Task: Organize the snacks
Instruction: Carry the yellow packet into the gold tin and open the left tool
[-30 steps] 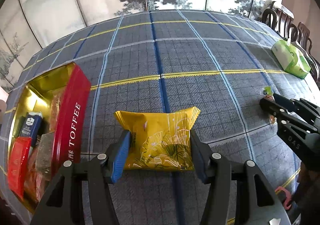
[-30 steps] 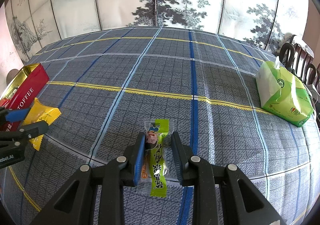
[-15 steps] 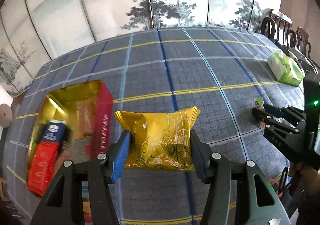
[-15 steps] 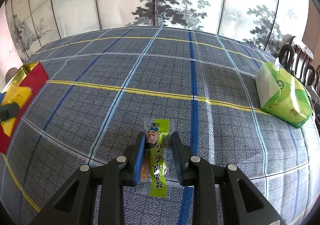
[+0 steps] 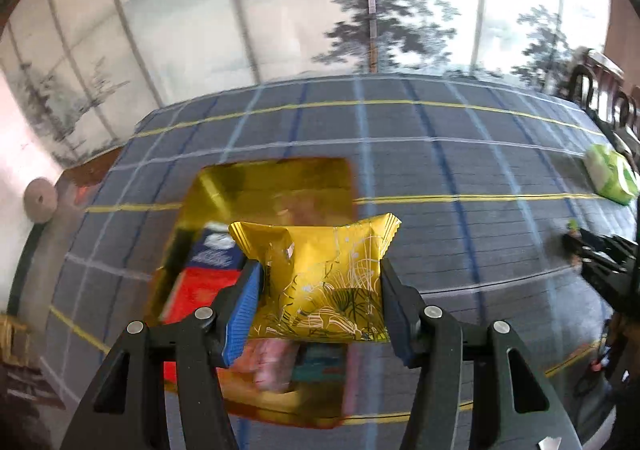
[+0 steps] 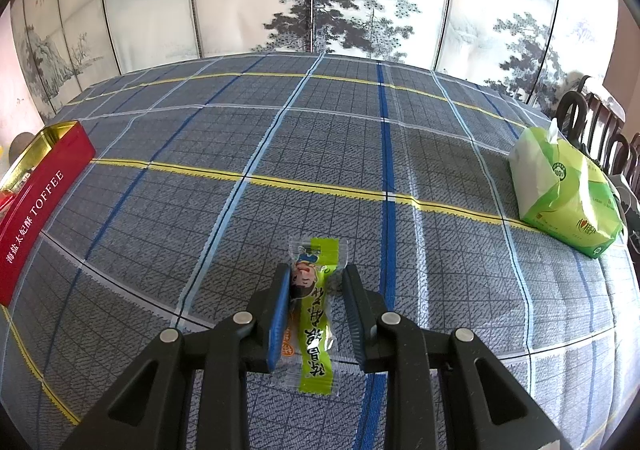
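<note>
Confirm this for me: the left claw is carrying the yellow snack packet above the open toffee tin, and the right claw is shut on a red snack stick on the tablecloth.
One detail is wrong. The snack stick in the right claw is green, not red, as the right wrist view shows. The rest stands: the left claw carries the yellow snack packet above the open toffee tin.

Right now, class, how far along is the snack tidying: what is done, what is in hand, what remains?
Done: several packets already lie in the toffee tin. In hand: the left gripper holds the yellow packet above the tin, and the right gripper is closed on the green snack stick at the tablecloth. Left: drop both in.
</note>
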